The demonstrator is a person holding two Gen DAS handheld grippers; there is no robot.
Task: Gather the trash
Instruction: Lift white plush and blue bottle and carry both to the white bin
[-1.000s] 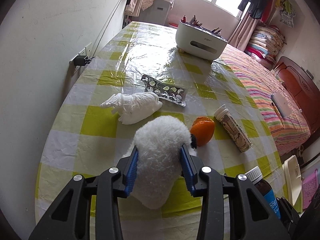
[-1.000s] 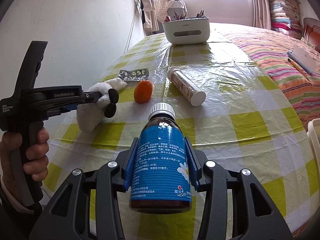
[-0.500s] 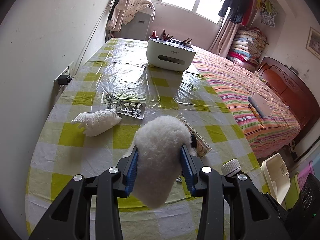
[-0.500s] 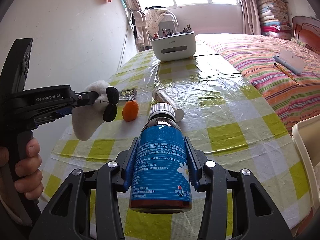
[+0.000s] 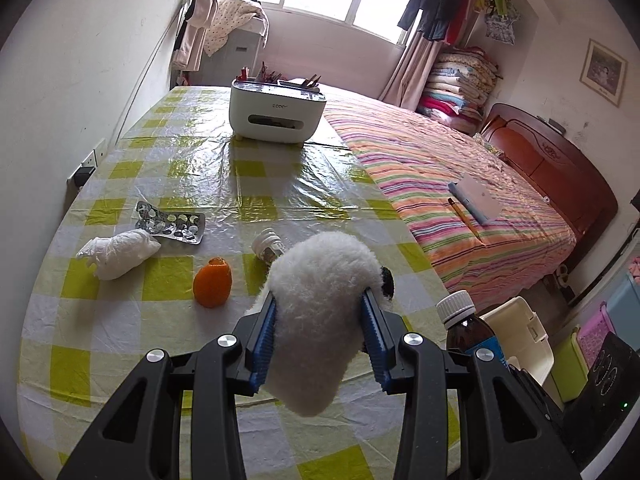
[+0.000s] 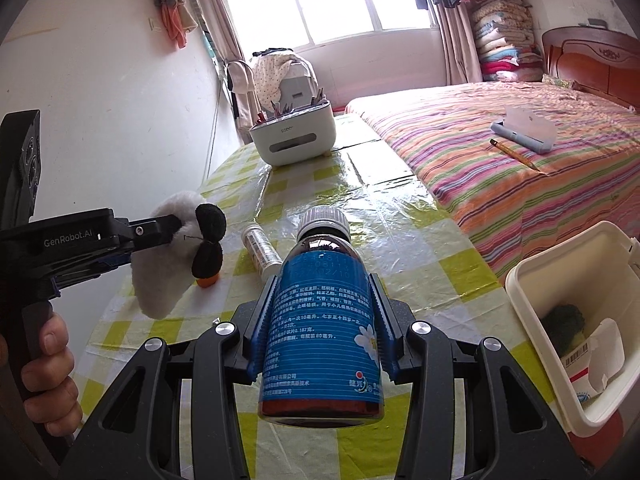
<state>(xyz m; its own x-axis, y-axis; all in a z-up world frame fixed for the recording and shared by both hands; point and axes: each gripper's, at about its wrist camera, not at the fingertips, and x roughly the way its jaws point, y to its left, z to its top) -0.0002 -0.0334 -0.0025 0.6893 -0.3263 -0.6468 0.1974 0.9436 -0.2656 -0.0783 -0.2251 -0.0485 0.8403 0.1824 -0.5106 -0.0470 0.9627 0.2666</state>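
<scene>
My left gripper (image 5: 320,312) is shut on a fluffy white plush toy (image 5: 320,300) with black ears, held above the checked table (image 5: 120,320). From the right wrist view the same plush toy (image 6: 168,264) hangs at the left in the left gripper (image 6: 160,232). My right gripper (image 6: 324,312) is shut on a brown medicine bottle (image 6: 324,320) with a blue label and a white cap. That bottle (image 5: 468,324) shows at the lower right of the left wrist view. On the table lie an orange peel (image 5: 213,284), a crumpled white tissue (image 5: 120,252), a blister pack (image 5: 172,224) and a lying tube (image 5: 268,244).
A cream bin (image 6: 576,312) with trash inside stands open beyond the table's right edge. A white organiser box (image 5: 276,112) sits at the table's far end. A striped bed (image 5: 460,184) with a notebook and pencil runs along the right. The wall (image 5: 80,80) borders the left.
Both grippers have risen and drawn back and rightward with their loads. The table items have shrunk and slid left in view, and the cream bin has come into the right wrist view.
</scene>
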